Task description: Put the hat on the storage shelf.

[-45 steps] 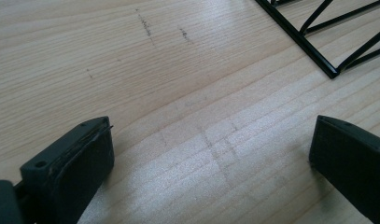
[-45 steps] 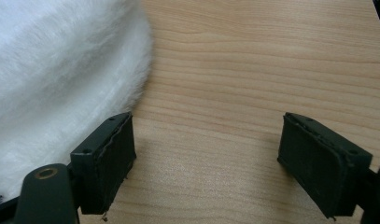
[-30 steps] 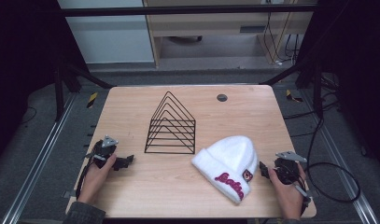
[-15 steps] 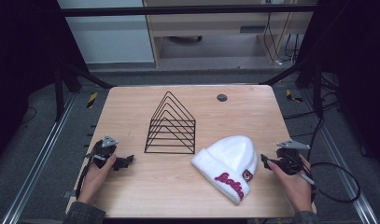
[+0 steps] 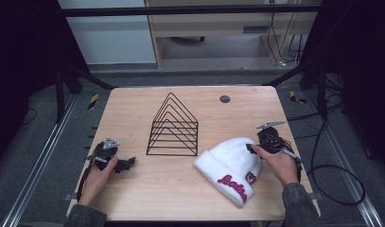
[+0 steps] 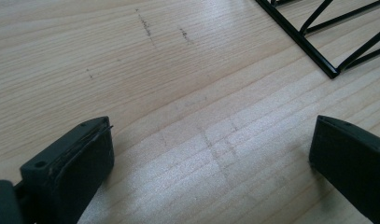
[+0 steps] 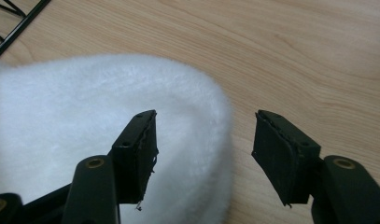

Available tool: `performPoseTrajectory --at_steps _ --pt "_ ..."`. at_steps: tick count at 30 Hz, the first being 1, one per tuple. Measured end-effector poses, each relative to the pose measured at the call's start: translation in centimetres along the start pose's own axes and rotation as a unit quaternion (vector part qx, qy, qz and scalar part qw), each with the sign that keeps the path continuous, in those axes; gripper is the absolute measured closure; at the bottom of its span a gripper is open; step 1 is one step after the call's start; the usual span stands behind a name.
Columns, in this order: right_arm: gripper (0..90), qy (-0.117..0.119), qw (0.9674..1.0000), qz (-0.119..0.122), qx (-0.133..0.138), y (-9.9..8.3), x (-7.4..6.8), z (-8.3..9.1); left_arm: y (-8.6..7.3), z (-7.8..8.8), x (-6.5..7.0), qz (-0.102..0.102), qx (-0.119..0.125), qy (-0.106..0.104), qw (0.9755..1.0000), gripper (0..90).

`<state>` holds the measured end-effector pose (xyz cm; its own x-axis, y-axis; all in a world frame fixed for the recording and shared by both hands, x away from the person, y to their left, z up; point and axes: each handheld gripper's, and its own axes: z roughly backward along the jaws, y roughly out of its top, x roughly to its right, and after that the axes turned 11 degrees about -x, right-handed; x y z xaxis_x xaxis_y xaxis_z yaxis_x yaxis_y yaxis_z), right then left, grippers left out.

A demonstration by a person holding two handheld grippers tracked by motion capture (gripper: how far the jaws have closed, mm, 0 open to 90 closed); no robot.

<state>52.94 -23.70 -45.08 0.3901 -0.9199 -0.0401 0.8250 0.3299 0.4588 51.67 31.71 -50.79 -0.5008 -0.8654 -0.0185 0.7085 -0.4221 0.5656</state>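
Now the right gripper (image 5: 250, 147) has moved up and in from the table's (image 5: 180, 189) right edge to the crown of the white beanie (image 5: 230, 165), jaws spread wide, one over the fleece and one over bare wood. Left gripper (image 5: 128, 163) stays put near the left edge, jaws wide, empty, just short of the black wire rack (image 5: 173, 127). Beanie lies front-right, unmoved.

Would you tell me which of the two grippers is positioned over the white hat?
The right gripper: its open jaws straddle the edge of the white hat. The left gripper is also open but has bare wooden table beneath it, near the black wire rack.
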Motion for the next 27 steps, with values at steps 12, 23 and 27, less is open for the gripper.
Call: performPoseTrajectory --at_steps 12,23,27 --pt "52.6 0.008 0.9988 -0.016 -0.045 0.5 -0.1 -2.8 0.0 0.0 0.0 0.000 0.000 0.000 1.0000 0.0" --pt "82.5 0.014 0.9997 0.009 -0.015 0.2 -0.7 -1.8 0.0 0.0 0.0 0.000 0.000 0.000 1.0000 0.0" --pt "82.7 0.004 0.9992 0.031 0.025 -0.1 -1.6 0.4 0.0 0.0 0.0 0.000 0.000 0.000 1.0000 0.0"
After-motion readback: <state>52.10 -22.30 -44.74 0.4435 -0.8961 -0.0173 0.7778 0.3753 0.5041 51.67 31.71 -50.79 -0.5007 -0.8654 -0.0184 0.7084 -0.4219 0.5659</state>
